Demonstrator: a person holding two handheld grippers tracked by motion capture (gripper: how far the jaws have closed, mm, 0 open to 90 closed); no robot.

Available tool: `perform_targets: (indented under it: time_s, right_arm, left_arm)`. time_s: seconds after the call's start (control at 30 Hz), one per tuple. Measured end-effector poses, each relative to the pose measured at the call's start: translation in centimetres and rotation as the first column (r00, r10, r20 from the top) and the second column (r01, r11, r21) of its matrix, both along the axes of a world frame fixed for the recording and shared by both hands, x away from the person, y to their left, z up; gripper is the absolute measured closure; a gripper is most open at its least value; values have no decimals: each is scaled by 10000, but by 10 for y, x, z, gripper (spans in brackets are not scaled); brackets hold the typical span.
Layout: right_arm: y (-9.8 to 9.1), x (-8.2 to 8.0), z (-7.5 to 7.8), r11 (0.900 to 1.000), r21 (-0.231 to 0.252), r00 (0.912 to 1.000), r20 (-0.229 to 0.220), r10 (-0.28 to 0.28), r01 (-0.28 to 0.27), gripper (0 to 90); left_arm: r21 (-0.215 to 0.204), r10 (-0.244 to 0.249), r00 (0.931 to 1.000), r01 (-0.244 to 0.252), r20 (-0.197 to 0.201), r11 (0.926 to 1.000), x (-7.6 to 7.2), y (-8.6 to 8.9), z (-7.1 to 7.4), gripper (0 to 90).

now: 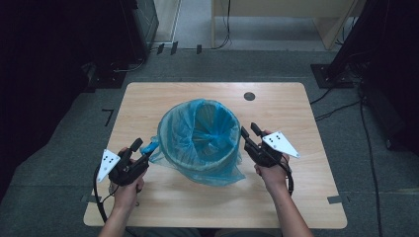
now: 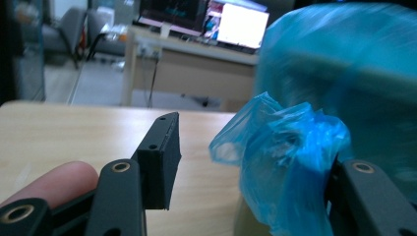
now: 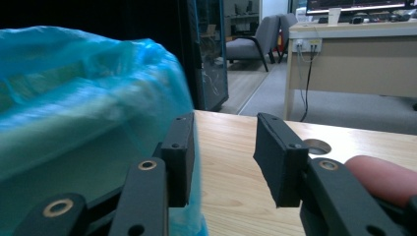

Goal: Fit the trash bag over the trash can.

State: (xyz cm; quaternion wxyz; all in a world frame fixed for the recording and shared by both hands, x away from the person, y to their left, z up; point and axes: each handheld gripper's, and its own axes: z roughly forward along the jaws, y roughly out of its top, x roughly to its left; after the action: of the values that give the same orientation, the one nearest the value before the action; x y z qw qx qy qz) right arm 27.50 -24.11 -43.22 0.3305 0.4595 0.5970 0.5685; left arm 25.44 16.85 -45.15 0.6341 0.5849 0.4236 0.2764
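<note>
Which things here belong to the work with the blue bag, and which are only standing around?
Part of the job:
- blue bag, lining the bin
- bin under it
- left claw, open, a fold of bag against one jaw
- right claw, open beside the bin

Just lying about:
- table hole
- floor cables
- desk behind

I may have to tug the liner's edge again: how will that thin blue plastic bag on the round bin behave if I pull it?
The thin blue plastic bag looks floppy: its loose edge bunches against the left claw. It probably stretches or slips rather than holding shape. The round bin looks light, so a hard tug might drag or tip it.
</note>
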Motion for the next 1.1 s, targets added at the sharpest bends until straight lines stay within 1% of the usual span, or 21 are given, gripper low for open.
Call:
perform_targets:
  time_s: [0.07, 0.13, 0.17, 0.2, 0.23, 0.27, 0.3, 0.33, 0.43, 0.47, 0.53, 0.57, 0.63, 0.7, 0.73, 0.8, 0.87, 0.9, 0.97, 1.0, 1.1]
  right_arm:
    - [4, -2, 1, 9999, 32, 9999, 46, 112, -112, 608]
    - [7, -3, 1, 9999, -10, 9999, 17, 100, -100, 614]
    - [9, -5, 2, 9999, 37, 10000, -21, 94, -94, 614]
    - [10, -8, 1, 10000, 34, 9999, -104, 25, -24, 614]
    - [10, -8, 1, 10000, 34, 9999, -104, 25, -24, 614]
    - [11, -9, 1, 10000, 7, 9999, -164, -35, 35, 613]
    - [11, -12, -1, 10000, -11, 9998, -208, -40, 40, 611]
    - [11, -14, -3, 10000, 20, 9996, -272, -9, 10, 610]
    - [10, -21, -11, 9999, 39, 9994, -315, 103, -102, 606]
    - [10, -22, -14, 9999, -81, 9991, -407, 148, -152, 597]
    - [10, -24, -16, 9976, -668, 9990, -429, 130, -159, 587]
    - [10, -25, -17, 9979, -627, 9988, -469, 109, -139, 587]
    - [8, -27, -18, 9993, -323, 9980, -602, 169, -189, 587]
    - [7, -28, -20, 9991, -398, 9976, -683, 87, -114, 584]
    - [8, -28, -21, 9991, -414, 9972, -736, 104, -135, 582]
    - [8, -29, -22, 9993, -356, 9969, -780, 104, -132, 582]
    - [9, -29, -22, 9993, -357, 9969, -779, 107, -135, 582]
    - [10, -29, -22, 9993, -352, 9971, -756, 115, -142, 582]
    - [11, -29, -21, 9994, -338, 9976, -683, 97, -120, 582]
    - [11, -29, -20, 9995, -300, 9977, -676, 82, -102, 582]
    - [13, -29, -20, 9996, -277, 9977, -671, 31, -49, 582]
  left_arm:
    - [-125, -121, 9997, 124, 221, 9998, -4, -1, 4, 429]
    - [-321, -321, 9993, 327, 195, 9989, -5, 0, 8, 401]
    - [-252, -149, 9999, 151, 66, 9996, -5, 0, 9, 384]
    - [-109, 152, 9995, -155, -281, 9998, -3, 0, 9, 389]
    - [157, 570, 9942, -558, -908, 9983, 1, 0, 9, 389]
    - [613, 902, 9787, -802, -1846, 9949, 7, 2, 6, 395]
    - [828, 994, 9600, -803, -2617, 9933, 12, 3, 1, 392]
    - [919, 918, 9440, -657, -3168, 9936, 15, 6, -7, 387]
    - [1062, 734, 9366, -391, -3425, 9936, 12, 5, -24, 382]
    - [1100, 541, 9370, -169, -3450, 9938, 11, 3, -27, 372]
    - [839, -38, 9429, 337, -3331, 9959, 8, 0, -27, 339]
    - [688, -247, 9452, 497, -3255, 9964, 7, -1, -26, 330]
    - [787, -237, 9542, 493, -2984, 9957, 4, -4, -23, 299]
    - [1129, -81, 9644, 392, -2642, 9928, 1, -5, -20, 276]
    - [1130, -94, 9681, 388, -2503, 9928, 0, -5, -19, 276]
    - [873, -216, 9791, 400, -2024, 9954, -5, -3, -15, 282]
    - [665, -303, 9907, 394, -1328, 9970, -11, -3, -9, 324]
    - [493, -444, 9943, 494, -971, 9976, -14, -3, -6, 337]
    - [248, -716, 9966, 726, -396, 9971, -18, -3, -2, 352]
    - [132, -849, 9961, 852, -238, 9963, -20, -4, -1, 359]
    - [-121, -1359, 9907, 1357, -107, 9907, -18, -9, -3, 369]
